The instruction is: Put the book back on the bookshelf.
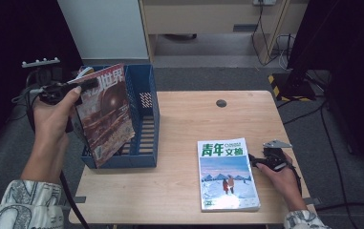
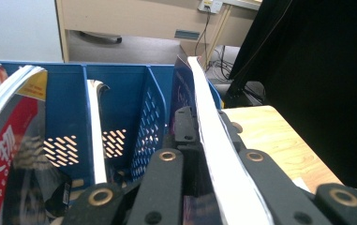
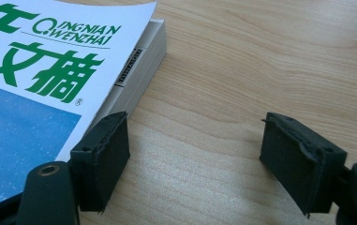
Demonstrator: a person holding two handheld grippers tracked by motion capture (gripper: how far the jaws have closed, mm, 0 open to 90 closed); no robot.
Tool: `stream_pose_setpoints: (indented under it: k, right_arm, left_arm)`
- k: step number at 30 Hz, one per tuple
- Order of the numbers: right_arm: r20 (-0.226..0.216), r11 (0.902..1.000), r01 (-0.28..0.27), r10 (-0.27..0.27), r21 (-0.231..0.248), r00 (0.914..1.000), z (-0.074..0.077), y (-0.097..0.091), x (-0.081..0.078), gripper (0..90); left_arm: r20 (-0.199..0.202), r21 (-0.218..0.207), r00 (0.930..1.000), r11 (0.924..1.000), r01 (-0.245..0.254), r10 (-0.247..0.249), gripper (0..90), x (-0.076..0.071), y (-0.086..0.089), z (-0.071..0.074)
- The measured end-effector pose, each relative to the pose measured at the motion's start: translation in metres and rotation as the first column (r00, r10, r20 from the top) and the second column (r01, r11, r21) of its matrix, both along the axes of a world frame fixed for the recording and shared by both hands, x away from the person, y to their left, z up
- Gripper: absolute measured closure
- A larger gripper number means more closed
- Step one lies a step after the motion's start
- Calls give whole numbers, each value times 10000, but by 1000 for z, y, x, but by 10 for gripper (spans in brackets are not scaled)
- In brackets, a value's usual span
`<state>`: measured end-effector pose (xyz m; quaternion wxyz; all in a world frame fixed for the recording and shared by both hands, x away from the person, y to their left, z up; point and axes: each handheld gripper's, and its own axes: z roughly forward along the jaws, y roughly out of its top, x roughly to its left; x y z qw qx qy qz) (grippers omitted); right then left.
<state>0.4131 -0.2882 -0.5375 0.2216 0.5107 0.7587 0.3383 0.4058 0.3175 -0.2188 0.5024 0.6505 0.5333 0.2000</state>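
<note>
Now left tongs [image 1: 81,87] clamp brown magazine [image 1: 107,114] above blue rack [image 1: 144,119]; right tongs [image 1: 255,161] open beside white magazine [image 1: 227,174].

Held magazine [image 2: 213,154] foot cut off, rack [image 1: 144,119] interior partly hidden

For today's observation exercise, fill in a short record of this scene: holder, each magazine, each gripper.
holder: blue file holder at the table's left edge
held magazine: brown-covered magazine, over the holder
flat magazine: green-titled magazine, flat on the table
left gripper: shut on the brown-covered magazine's edge
right gripper: open, beside the flat magazine's edge
</note>
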Motion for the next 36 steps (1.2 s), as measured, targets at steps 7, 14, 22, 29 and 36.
stream_pose_setpoints:
  k: [7, 14, 22, 29, 36]
  right_arm:
    - [20, 10000, 7, -7, 5, 10000, 0, 0, 0, 240]
    - [20, 10000, 8, -8, 9, 10000, 0, 0, 0, 240]
    - [24, 10000, 5, -5, 5, 10000, 0, 0, 0, 240]
    - [21, 10000, 13, -13, 6, 10000, 0, 0, 0, 240]
    - [21, 10000, 14, -14, 8, 10000, 0, 0, 0, 240]
  left_arm:
    - [2, 47, 9998, 9998, -218, 218, 838, 1, 5, -1]
    - [-18, 122, 9987, 9986, -512, 512, 838, 3, 11, -2]
    - [-44, 444, 9983, 9973, -585, 587, 838, 11, 5, -6]
    - [-80, 419, 9972, 9964, -743, 747, 838, 23, 3, -8]
    - [-174, 457, 9954, 9946, -933, 942, 838, 32, 5, -15]
